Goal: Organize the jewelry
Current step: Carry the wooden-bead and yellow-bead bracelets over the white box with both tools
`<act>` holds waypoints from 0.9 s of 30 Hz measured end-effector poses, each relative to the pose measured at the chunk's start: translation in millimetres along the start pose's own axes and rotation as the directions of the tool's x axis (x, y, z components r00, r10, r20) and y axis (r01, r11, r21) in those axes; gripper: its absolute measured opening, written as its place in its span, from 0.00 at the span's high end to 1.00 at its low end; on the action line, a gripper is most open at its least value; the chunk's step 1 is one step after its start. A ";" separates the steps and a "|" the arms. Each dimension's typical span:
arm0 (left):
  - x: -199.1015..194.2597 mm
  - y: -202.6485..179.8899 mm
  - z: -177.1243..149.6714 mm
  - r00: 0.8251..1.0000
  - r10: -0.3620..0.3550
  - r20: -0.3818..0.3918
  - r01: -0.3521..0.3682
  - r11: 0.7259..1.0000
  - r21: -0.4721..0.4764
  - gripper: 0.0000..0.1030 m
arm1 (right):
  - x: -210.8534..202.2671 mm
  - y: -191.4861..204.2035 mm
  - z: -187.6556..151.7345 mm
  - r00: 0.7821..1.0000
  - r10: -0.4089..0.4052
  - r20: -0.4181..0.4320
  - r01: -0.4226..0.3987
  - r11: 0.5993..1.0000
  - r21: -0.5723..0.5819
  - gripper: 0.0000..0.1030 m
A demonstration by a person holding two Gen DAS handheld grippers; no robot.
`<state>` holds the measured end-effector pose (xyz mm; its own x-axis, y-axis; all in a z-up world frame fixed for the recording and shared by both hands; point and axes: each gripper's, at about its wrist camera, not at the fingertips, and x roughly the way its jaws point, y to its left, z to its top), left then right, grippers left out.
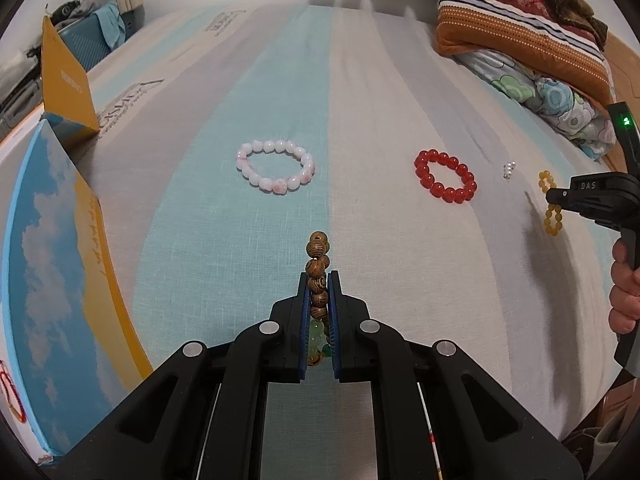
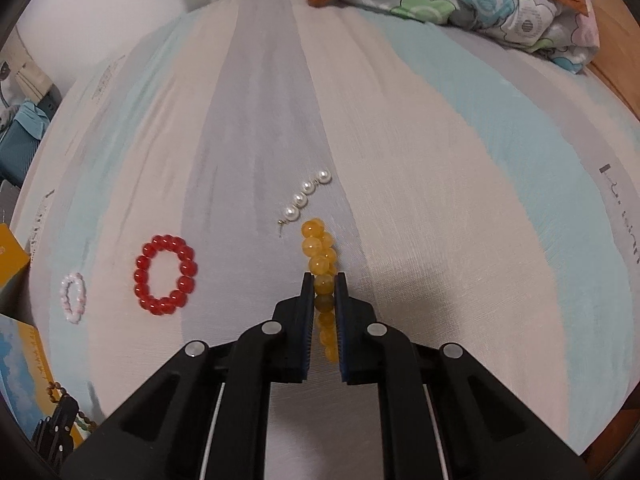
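Note:
My left gripper (image 1: 319,280) is shut on a brown wooden bead bracelet (image 1: 318,256); green beads show low between its pads. In the right wrist view my right gripper (image 2: 323,280) is shut on a yellow bead bracelet (image 2: 320,248), held just above the striped bed sheet (image 2: 440,160). That yellow bracelet (image 1: 551,204) also hangs from the right gripper (image 1: 554,196) at the right edge of the left wrist view. On the sheet lie a red bead bracelet (image 1: 445,176) (image 2: 166,275), a pink-white bead bracelet (image 1: 276,171) (image 2: 73,298) and a short string of pearls (image 2: 306,196) (image 1: 509,170).
An open box with a sky-print lid (image 1: 52,260) and yellow inner wall (image 1: 64,76) stands at the left of the bed. Folded blankets and a floral quilt (image 1: 520,32) pile at the back right. A hand (image 1: 624,296) grips the right tool's handle.

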<state>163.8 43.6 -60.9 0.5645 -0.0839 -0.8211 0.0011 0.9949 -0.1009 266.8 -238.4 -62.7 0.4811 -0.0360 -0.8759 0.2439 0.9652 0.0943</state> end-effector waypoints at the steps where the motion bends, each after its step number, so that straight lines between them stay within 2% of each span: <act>1: -0.6 0.0 0.2 1.000 0.000 0.001 0.000 1.000 0.000 0.93 | -1.3 -0.2 1.2 1.000 0.001 0.006 -0.001 1.000 -0.001 0.91; 12: -19.9 -1.0 9.3 0.999 0.010 0.030 -0.009 1.000 -0.006 0.93 | -44.3 27.6 -4.8 0.993 -0.006 0.117 0.013 0.998 -0.059 0.91; 19: -30.4 3.8 12.4 0.999 0.019 0.050 -0.018 1.000 -0.023 0.93 | -68.4 60.1 -12.3 0.986 0.006 0.166 0.020 0.988 -0.156 0.91; 27: -56.5 19.5 19.9 0.995 0.041 0.093 -0.035 0.997 -0.064 0.93 | -92.4 95.3 -24.3 0.981 0.053 0.184 -0.008 0.972 -0.234 0.91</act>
<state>148.3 68.9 -5.2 0.6383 -0.0374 -0.7689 -0.0717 0.9916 -0.1078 225.1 -136.7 15.7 0.6401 -0.0322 -0.7676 0.0362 0.9993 -0.0117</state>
